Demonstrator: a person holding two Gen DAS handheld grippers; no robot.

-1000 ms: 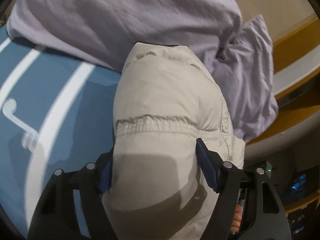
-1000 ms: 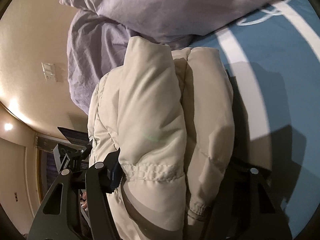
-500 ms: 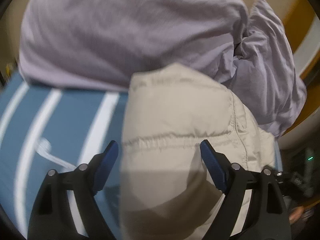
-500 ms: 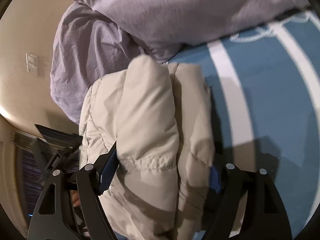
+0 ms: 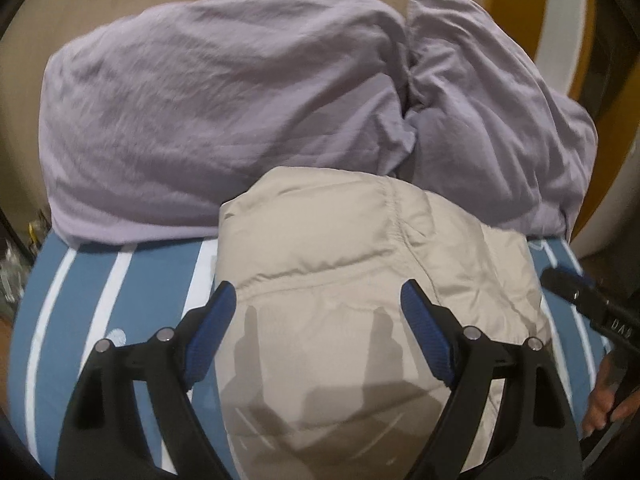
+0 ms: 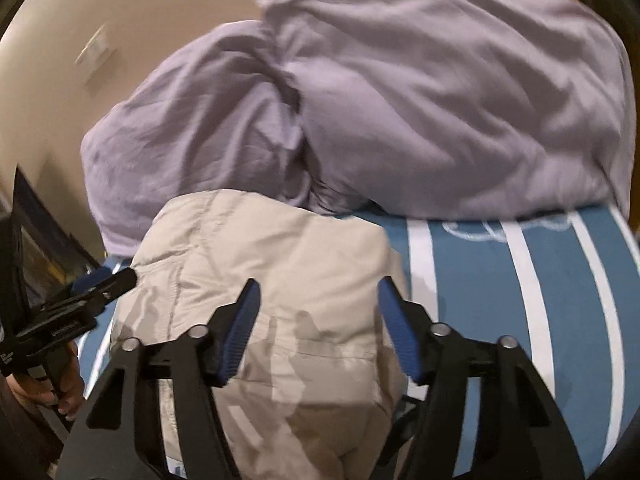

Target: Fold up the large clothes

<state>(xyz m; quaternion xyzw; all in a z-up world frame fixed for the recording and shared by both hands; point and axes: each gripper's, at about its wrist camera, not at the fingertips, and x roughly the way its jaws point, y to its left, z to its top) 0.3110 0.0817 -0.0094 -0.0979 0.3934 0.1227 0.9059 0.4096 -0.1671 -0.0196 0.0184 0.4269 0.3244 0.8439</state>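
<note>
- Lying folded into a thick bundle, the beige puffer jacket (image 5: 352, 280) rests on the blue striped bedspread (image 5: 120, 300), its far edge touching the heap of lilac bedding (image 5: 224, 108).
- Left claw (image 5: 316, 312): fingers spread wide, one blue pad (image 5: 212, 320) at each flank of the bundle; neither pad visibly presses into the fabric. Judged released, not gripping.
- Right claw (image 6: 316, 320): fingers likewise apart, straddling the near end of the jacket (image 6: 280, 264). Whether its pads brush the cloth cannot be told; this view is blurred.
- Each claw shows at the edge of the other's view, so the two sit on opposite sides of the bundle.
- Step in hand, as judged: letting go after the fold and clearing the bundle, or settling it.
- Recommendations:
  - Draw both claws straight back along their own line, fingers kept apart, so that no pad snags the quilted seams.
  - Avoid dragging sideways; the padded fill is springy and the top layer will likely creep open.
  - If the bundle lifts, press down flat on the top panel, then release slowly.
  - Keep the bundle from being shoved further into the lilac bedding, which could tip it.
- Risk noted: puffed layers unfolding once unattended.
</note>
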